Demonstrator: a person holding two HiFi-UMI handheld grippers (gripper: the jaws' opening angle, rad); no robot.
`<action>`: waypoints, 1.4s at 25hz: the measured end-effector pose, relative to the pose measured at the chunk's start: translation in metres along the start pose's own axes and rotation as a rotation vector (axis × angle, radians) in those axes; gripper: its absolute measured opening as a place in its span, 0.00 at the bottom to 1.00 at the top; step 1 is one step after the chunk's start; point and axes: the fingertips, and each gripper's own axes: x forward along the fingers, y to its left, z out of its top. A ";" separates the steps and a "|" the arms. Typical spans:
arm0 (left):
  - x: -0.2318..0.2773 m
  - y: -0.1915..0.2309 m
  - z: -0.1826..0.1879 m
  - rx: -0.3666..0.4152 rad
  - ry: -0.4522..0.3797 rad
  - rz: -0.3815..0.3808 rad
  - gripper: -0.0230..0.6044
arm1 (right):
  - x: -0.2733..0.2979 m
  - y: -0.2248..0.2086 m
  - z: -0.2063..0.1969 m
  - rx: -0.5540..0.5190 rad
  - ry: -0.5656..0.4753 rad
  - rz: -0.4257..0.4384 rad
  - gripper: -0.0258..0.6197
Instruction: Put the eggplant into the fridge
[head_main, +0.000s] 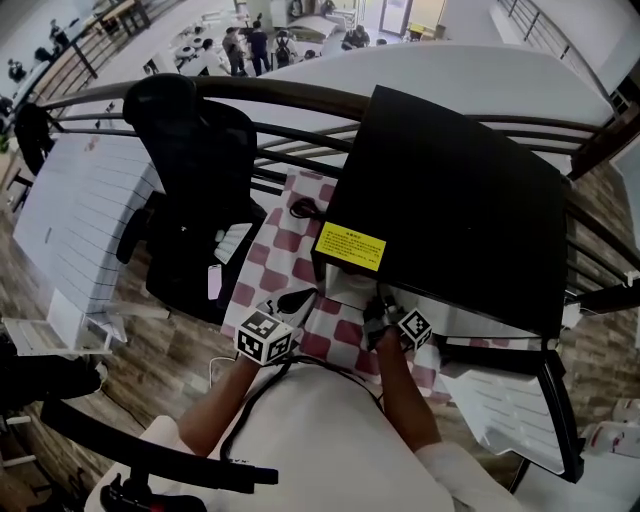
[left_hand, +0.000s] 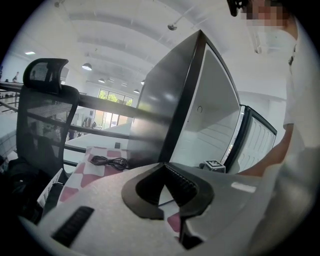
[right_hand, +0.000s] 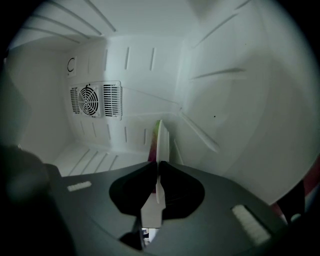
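A black mini fridge (head_main: 450, 190) stands on a red and white checked cloth (head_main: 285, 255), its door (head_main: 500, 400) swung open toward me. My right gripper (head_main: 380, 303) reaches into the fridge mouth. Inside, the right gripper (right_hand: 156, 165) is shut on the eggplant (right_hand: 159, 140), a thin flat card seen edge-on with purple and green print, held upright above the white fridge floor (right_hand: 95, 155). My left gripper (head_main: 298, 298) hovers outside by the fridge's front left corner. Its jaws (left_hand: 165, 175) meet at the tips with nothing between them.
A fan grille (right_hand: 95, 100) sits on the fridge's back wall. A coiled black cable (left_hand: 107, 161) lies on the cloth left of the fridge. A black office chair (head_main: 195, 190) stands at the table's left, and a dark railing (head_main: 300, 95) runs behind.
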 end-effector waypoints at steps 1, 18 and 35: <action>0.001 -0.001 0.000 0.005 0.002 -0.006 0.04 | 0.001 0.000 0.001 -0.002 -0.006 -0.006 0.09; 0.000 -0.013 -0.004 0.015 0.006 -0.036 0.04 | 0.004 -0.004 -0.009 -0.129 0.039 -0.197 0.23; 0.005 -0.048 -0.006 0.013 -0.016 -0.072 0.04 | -0.057 0.020 -0.027 -0.264 0.163 -0.176 0.16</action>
